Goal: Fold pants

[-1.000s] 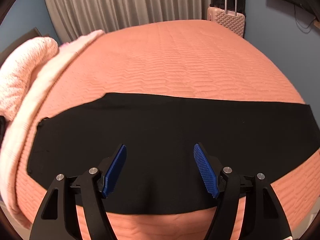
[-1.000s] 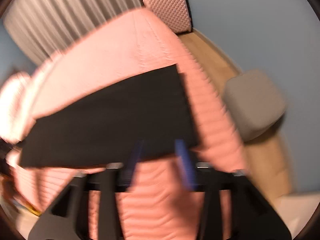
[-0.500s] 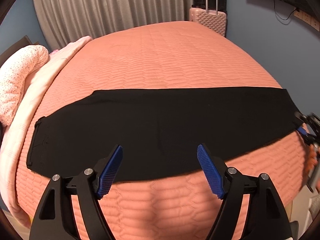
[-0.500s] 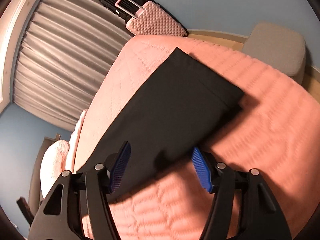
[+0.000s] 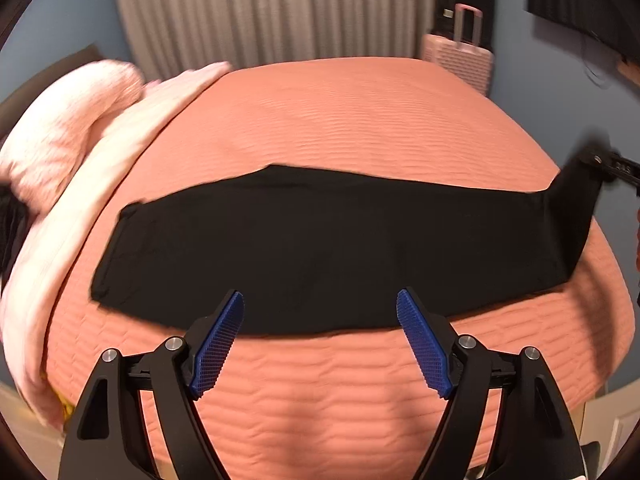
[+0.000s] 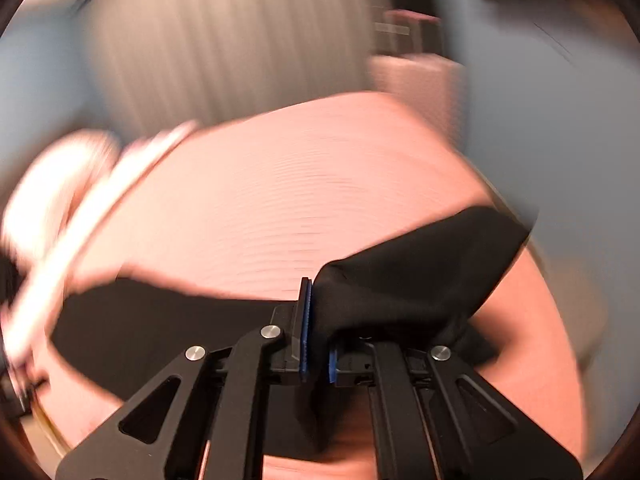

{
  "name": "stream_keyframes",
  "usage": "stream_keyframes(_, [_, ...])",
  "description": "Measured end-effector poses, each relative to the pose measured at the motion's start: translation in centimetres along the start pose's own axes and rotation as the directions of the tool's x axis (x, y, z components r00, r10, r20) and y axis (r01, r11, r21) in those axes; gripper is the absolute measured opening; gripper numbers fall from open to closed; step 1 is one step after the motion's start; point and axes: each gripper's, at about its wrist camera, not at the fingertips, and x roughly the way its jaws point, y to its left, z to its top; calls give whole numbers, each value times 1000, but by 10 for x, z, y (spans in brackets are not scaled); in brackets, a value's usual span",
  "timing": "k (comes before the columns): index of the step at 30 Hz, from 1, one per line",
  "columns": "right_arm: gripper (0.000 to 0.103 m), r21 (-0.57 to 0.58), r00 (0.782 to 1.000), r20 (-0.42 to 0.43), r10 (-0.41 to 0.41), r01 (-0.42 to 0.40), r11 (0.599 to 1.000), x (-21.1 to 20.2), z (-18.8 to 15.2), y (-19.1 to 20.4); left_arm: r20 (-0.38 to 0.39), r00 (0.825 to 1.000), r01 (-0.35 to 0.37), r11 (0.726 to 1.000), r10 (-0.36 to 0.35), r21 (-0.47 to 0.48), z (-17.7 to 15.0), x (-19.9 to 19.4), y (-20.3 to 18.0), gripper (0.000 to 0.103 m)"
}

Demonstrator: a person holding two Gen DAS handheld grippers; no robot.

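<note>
The black pants (image 5: 320, 248) are spread across the bed (image 5: 340, 120), beyond the released jaws of the left gripper (image 5: 320, 340). Their hem end is clenched in the right gripper (image 6: 318, 344) and raised; it must next be carried over toward the waistband.

Faint white characters are showing on the right gripper (image 5: 616, 168) at the frame edge in the left wrist view, too blurred to read. Nothing else legible.
</note>
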Motion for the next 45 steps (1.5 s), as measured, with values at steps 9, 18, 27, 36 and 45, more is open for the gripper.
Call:
stream_keyframes(9, [6,-309,960,-252,123,-200,930,138,-77,224,-90,991,-118,974,102,-193,-35,18,125,77])
stream_keyframes(18, [14,-326,959,-260,116,-200,924,123,-80,224,-67,994,-98,965,84,-243,-42,33,168,77])
stream_keyframes(27, [83,-239,965,-225,137,-191,952,31,-85,126,-49,996,-89,970,80,-227,-29,34,167,77])
stream_keyframes(36, [52,141,920,-381,91,-39,989,121,-56,-15,-28,998,-66,978,61,-197,-5,39,120,77])
stream_keyframes(45, [11,174,935,-348,65,-3,985,104,-74,-43,-102,993,-90,945,60,-313,-15,75,141,77])
